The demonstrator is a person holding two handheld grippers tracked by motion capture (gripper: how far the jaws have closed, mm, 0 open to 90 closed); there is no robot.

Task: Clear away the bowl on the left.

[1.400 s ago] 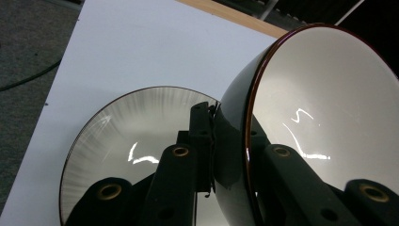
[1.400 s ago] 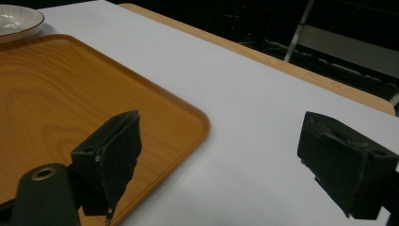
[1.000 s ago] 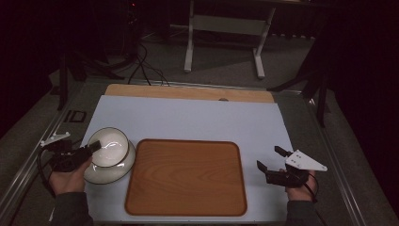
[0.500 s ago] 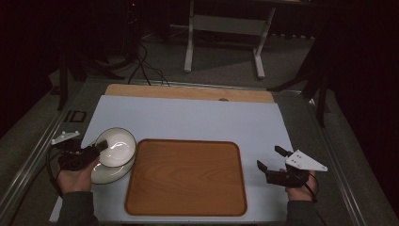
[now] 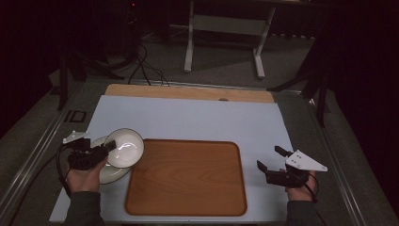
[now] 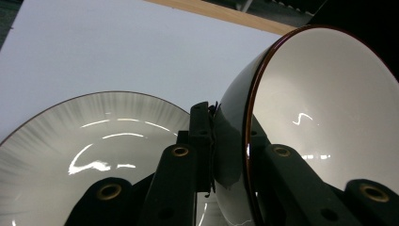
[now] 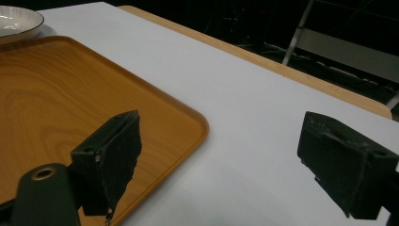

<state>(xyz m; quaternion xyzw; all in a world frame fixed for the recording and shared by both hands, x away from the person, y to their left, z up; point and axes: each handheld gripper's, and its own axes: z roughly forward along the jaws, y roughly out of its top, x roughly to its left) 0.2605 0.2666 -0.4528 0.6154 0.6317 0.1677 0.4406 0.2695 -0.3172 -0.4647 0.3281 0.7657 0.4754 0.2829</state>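
Note:
A white bowl with a dark rim hangs tilted above a white plate at the table's left. My left gripper is shut on the bowl's rim; the left gripper view shows its jaws pinching the bowl wall, the plate lying beneath. A wooden tray lies in the middle, the bowl's right edge reaching over its left corner. My right gripper stands open right of the tray, nothing between its fingers. The right gripper view shows the tray corner and the plate far off.
A light sheet covers the table, with a wooden strip along its far edge. Metal rails run down both sides. Beyond the table stand a white frame and cables on the floor.
My left gripper has lifted the bowl off the plate and carried it right, toward the tray. The right gripper has stayed in place.

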